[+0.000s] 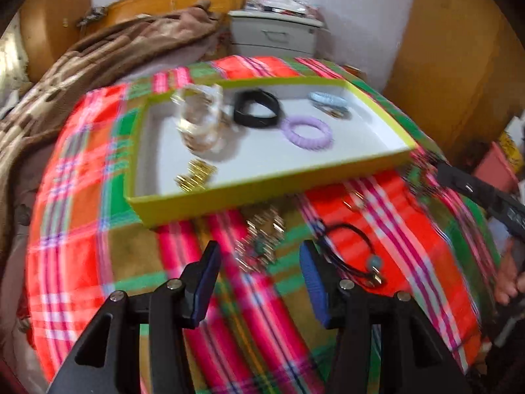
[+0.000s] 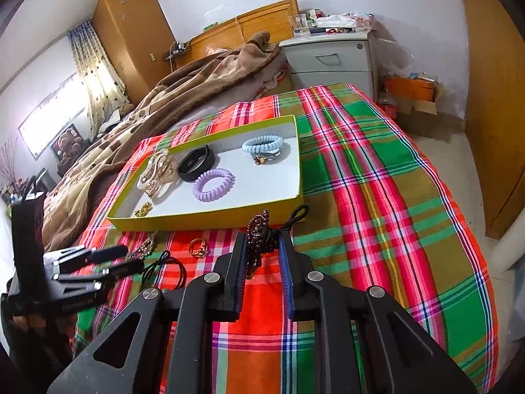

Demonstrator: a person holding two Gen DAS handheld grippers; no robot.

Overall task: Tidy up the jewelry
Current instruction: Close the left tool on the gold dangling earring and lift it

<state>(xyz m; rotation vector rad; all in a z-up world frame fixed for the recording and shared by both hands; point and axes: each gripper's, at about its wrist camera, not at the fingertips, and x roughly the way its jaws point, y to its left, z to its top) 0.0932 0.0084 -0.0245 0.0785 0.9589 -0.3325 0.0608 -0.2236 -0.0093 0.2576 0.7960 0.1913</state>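
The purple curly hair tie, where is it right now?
The purple hair tie lies inside the yellow-edged box, near its middle, right beside the black band.

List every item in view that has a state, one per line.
Right gripper: shut on dark red bead bracelet.
Left gripper: open, above the gold necklace.
Yellow-green box: lidless, on the plaid cloth.
Purple coil hair tie: inside box.
Gold ring: on cloth, outside box.
Black cord bracelet: on cloth, outside box.
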